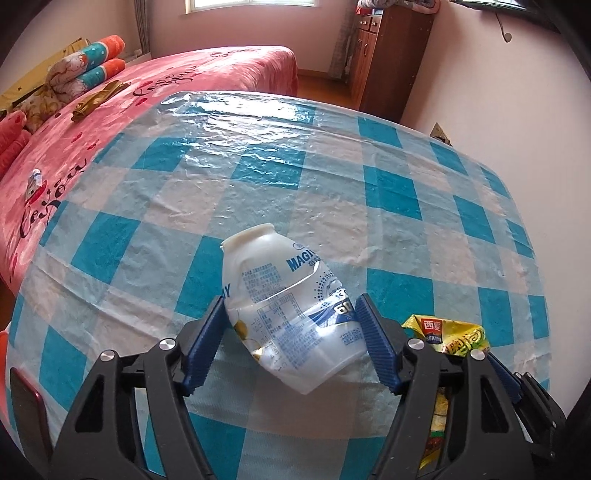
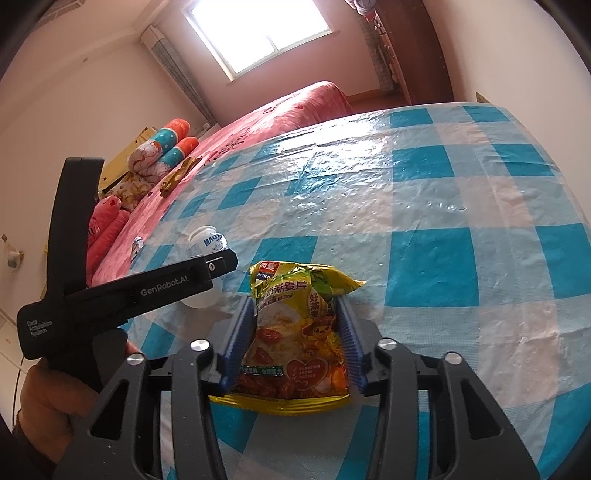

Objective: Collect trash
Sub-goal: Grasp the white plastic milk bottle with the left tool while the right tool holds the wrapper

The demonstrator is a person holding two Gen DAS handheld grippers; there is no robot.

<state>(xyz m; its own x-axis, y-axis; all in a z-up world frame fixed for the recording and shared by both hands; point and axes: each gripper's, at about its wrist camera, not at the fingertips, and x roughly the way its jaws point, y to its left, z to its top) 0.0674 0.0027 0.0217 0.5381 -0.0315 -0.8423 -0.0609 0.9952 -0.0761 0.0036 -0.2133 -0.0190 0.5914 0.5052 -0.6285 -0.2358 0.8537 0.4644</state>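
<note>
- Left wrist view: a crumpled white plastic bottle (image 1: 291,314) with blue print is seen lying tilted on the blue-and-white checked tablecloth (image 1: 332,184), its neck pointed away and to the left
- The left gripper (image 1: 290,321) is set around the bottle's lower half; both blue ribbed pads (image 1: 373,339) appear pressed against its sides, so the bottle is taken as clamped
- A yellow snack packet (image 1: 447,332) is seen just right of the bottle, partly hidden behind the right finger
- A bed with a pink cover (image 1: 110,110) is seen beyond the table, with rolled bedding (image 1: 85,70) on it, and a wooden cabinet (image 1: 388,55) stands by the far wall
- Right wrist view: the yellow oatmeal packet (image 2: 295,325) is seen on the tablecloth (image 2: 443,221), held between the blue pads (image 2: 236,343) of the right gripper (image 2: 293,336); the pads are pressed into its sides and the packet is bowed between them
- The left gripper (image 2: 221,264) is seen at the left, held by a hand (image 2: 55,398), with the white bottle (image 2: 205,243) partly hidden behind its black body
- The pink bed (image 2: 277,118) and a bright window (image 2: 258,33) are seen behind
</note>
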